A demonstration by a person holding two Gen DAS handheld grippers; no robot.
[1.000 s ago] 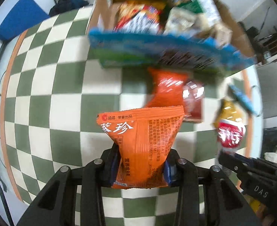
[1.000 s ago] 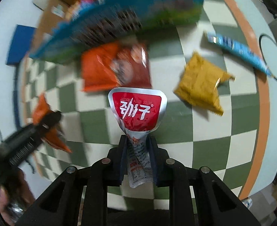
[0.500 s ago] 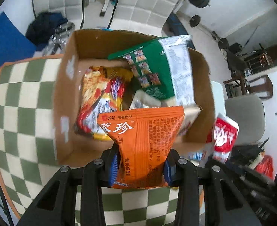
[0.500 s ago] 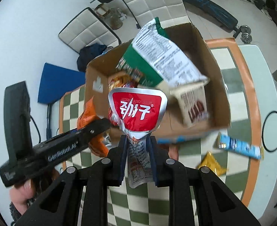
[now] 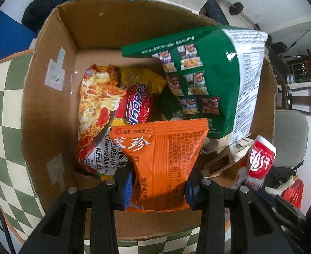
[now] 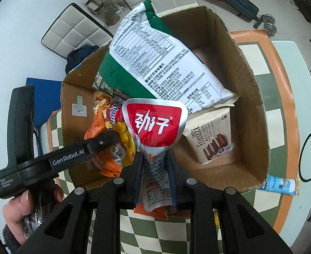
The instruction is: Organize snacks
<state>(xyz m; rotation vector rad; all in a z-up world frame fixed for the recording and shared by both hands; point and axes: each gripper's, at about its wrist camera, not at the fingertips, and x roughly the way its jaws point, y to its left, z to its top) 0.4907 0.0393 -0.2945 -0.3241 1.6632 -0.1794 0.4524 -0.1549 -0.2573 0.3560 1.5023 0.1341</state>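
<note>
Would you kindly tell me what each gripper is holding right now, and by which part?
The left gripper pinches the orange packet by its lower end. The right gripper pinches the red-and-silver pouch by its narrow lower neck. Both hang above the cardboard box.

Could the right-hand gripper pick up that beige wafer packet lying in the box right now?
Probably not as things stand. The right gripper is already shut on a red and silver pouch, so its jaws are taken. The beige wafer packet lies partly under the big green bag, though its near end looks exposed.
</note>
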